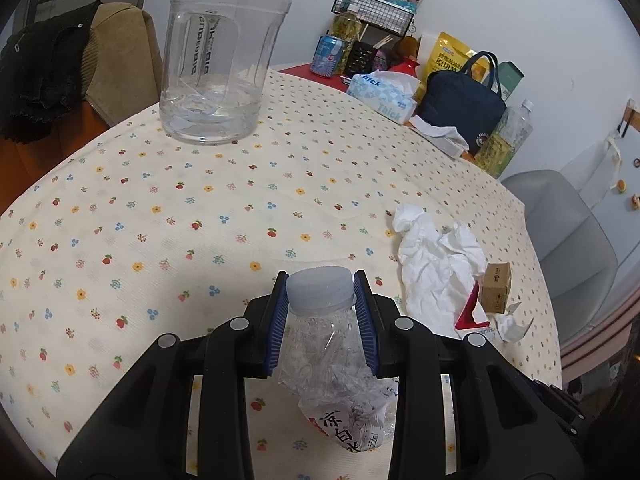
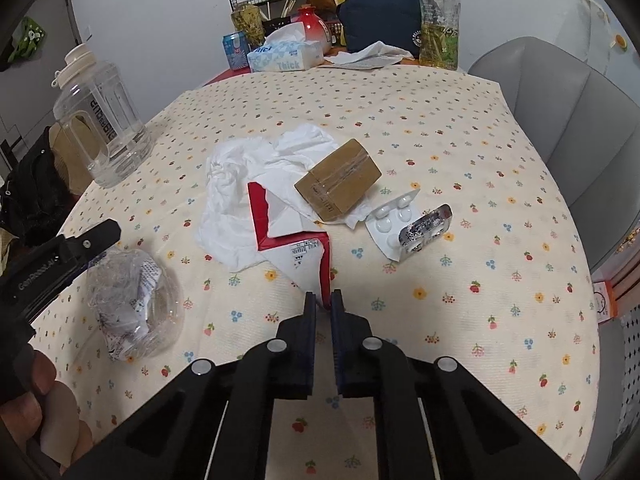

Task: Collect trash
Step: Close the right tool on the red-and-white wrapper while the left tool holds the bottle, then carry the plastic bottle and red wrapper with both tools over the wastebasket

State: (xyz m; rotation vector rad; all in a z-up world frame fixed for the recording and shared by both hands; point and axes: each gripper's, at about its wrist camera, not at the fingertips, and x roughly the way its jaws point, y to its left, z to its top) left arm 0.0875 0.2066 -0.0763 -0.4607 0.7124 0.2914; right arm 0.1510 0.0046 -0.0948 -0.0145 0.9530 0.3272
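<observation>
My left gripper [image 1: 320,292] is shut on the neck of a crushed clear plastic bottle [image 1: 332,372] with a white cap, just above the flowered tablecloth. The bottle also shows in the right wrist view [image 2: 134,304], with the left gripper [image 2: 60,260] beside it. My right gripper [image 2: 323,300] is shut on the corner of a red and white torn wrapper [image 2: 298,248]. Beyond the wrapper lie crumpled white tissue [image 2: 236,184], a small brown cardboard box [image 2: 338,178] and two pill blister packs [image 2: 408,226]. The tissue [image 1: 436,256] and box [image 1: 496,288] show at the right in the left wrist view.
A big clear water jug [image 1: 224,52] stands at the far left of the table [image 2: 480,280]. At the back are a tissue box [image 2: 286,56], a navy bag [image 2: 384,16], bottles [image 2: 440,24] and a wire basket. A grey chair [image 2: 568,108] stands to the right.
</observation>
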